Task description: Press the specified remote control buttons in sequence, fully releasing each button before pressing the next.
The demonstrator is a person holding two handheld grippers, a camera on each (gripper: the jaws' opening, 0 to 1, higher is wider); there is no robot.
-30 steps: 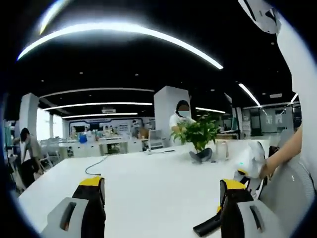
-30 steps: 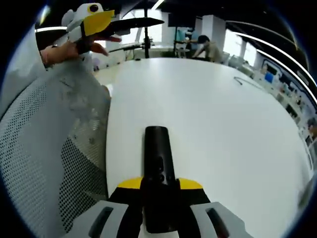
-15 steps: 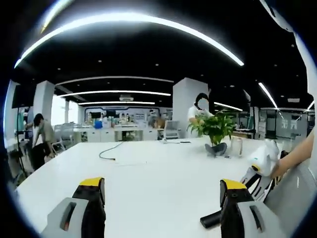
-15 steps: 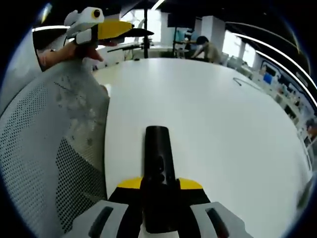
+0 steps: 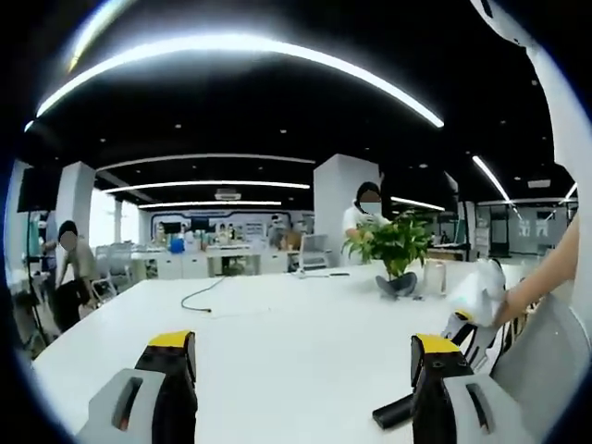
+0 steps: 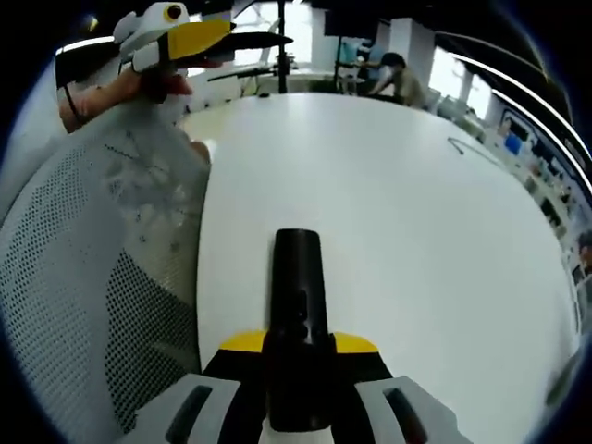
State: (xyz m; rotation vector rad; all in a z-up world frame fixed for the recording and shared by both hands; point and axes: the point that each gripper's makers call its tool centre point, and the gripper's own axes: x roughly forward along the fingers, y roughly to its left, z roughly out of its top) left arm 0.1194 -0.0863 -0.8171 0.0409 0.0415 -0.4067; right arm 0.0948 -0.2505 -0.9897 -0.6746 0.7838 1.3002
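A black remote control points away over the white table, and my right gripper is shut on its near end. Small buttons show on its top face. High at the left, my left gripper is held in a person's hand. In the left gripper view, my left gripper stands open above the table with nothing between its jaws. The remote's dark end peeks out beside its right jaw. Further right, the right gripper is gripped by a hand.
A white mesh chair back stands against the table's left edge. A potted plant and a loose cable lie at the far side of the table. People stand among desks in the office behind.
Both views have shifted a little with the hands. The remote stays clamped in the right gripper, and the left gripper stays open.
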